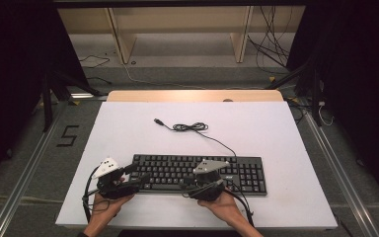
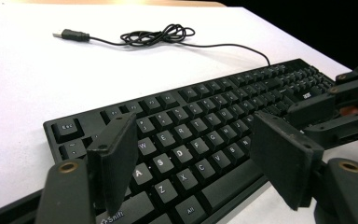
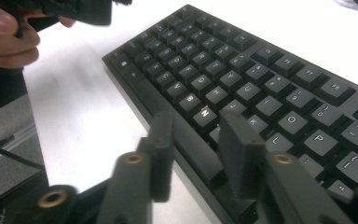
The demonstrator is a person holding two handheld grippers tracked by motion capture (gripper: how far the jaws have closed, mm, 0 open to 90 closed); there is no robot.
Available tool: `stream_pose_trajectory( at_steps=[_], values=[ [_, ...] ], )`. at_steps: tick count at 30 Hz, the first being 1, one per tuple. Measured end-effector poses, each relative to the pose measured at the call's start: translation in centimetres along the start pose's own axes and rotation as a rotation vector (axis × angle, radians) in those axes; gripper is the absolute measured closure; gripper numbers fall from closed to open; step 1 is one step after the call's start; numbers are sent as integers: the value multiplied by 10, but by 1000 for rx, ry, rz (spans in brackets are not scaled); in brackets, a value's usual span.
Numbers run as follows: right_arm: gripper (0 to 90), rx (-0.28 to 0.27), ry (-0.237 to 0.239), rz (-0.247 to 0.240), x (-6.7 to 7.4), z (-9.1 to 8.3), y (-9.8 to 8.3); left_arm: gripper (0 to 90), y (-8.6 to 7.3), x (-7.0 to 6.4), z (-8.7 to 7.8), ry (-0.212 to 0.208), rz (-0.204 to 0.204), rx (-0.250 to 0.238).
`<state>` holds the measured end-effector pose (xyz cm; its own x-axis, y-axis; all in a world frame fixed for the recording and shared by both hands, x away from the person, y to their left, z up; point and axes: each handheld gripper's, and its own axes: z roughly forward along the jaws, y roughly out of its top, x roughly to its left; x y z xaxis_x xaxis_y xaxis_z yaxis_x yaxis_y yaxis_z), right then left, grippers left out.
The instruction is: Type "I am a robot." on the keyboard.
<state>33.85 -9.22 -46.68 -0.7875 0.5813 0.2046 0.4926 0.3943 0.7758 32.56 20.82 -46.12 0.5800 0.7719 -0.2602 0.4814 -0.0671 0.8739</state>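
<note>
Black plastic is what we see first: a flat black plastic computer keyboard [image 1: 200,173] lies on the white rectangular table top [image 1: 128,128], a little toward six o'clock from the table's middle, with its long side running from nine to three o'clock. From its far edge a thin black cable [image 1: 212,137] goes toward eleven o'clock, makes a small loose coil [image 1: 190,127] and ends in a dark USB plug [image 1: 159,121] that rests on the white surface, well apart from the keys. We hold the left gripper [image 1: 137,174] at the keyboard's nine o'clock end; in the left gripper view [image 2: 196,154] its two black jaws stand wide apart above the letter keys near the left Shift, and nothing is between the pads. We hold the right gripper [image 1: 188,182] at the near edge of the keyboard, about at its middle; in the right gripper view [image 3: 196,154] the jaws are only partly open, one on each side of the front edge close to the space bar and the N key. Whether the pads already press the keyboard there, we cannot tell, because this part is blurred. In the same view the left hand [image 3: 7,35] is at ten o'clock, beside the keyboard's corner.
</note>
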Motion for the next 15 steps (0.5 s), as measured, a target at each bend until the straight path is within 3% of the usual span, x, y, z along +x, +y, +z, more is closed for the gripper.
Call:
stream_pose_trajectory(
  at_steps=[9, 15],
  values=[
    [854, 24, -2, -10, 0, 6, -1, 305, 0, -2, -2, -11, 4, -2],
    [900, 48, -5, -19, 0, 13, -2, 290, -1, -4, -2, -15, 8, -6]
  ],
)
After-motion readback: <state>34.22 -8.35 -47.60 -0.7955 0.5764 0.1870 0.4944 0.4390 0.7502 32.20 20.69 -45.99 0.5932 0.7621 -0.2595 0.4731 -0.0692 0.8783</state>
